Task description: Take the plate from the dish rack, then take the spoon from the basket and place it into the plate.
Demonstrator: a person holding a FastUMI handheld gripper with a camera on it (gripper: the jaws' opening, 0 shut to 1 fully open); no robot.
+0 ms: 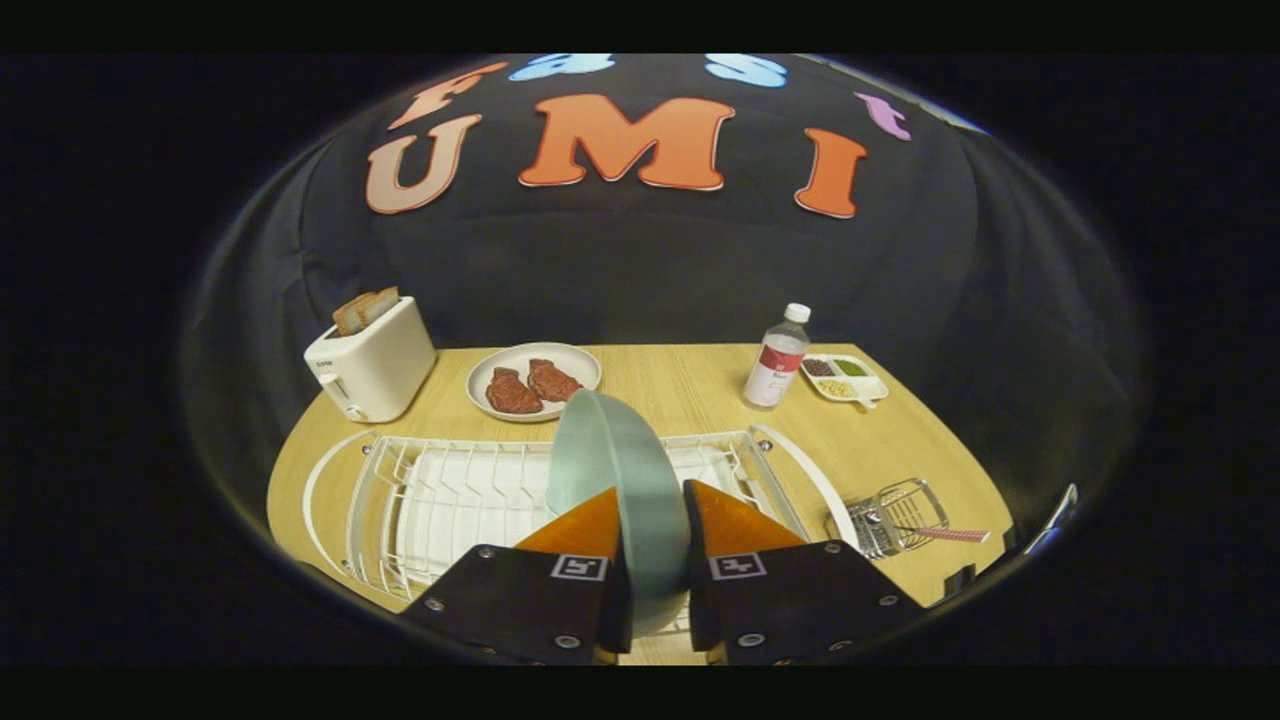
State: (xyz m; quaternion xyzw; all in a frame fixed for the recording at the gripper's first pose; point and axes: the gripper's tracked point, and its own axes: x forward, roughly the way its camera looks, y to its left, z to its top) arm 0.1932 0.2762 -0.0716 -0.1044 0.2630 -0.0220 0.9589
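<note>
A pale green plate (618, 470) stands on edge between my two fingers, and my gripper (652, 500) is shut on its rim. The plate rises above the white wire dish rack (440, 500), which lies just beyond and under the fingers. I cannot tell whether the plate's lower edge touches the rack. To the right of the rack sits a small wire basket (900, 515) on the wooden table (700, 385). A spoon (935, 534) with a pink handle lies in the basket, its handle pointing right.
Beyond the rack stand a white toaster (375, 365) with bread slices, a plate with two meat pieces (530, 383), a clear bottle (778, 358) with a red label and a small divided dish of seasonings (843, 378).
</note>
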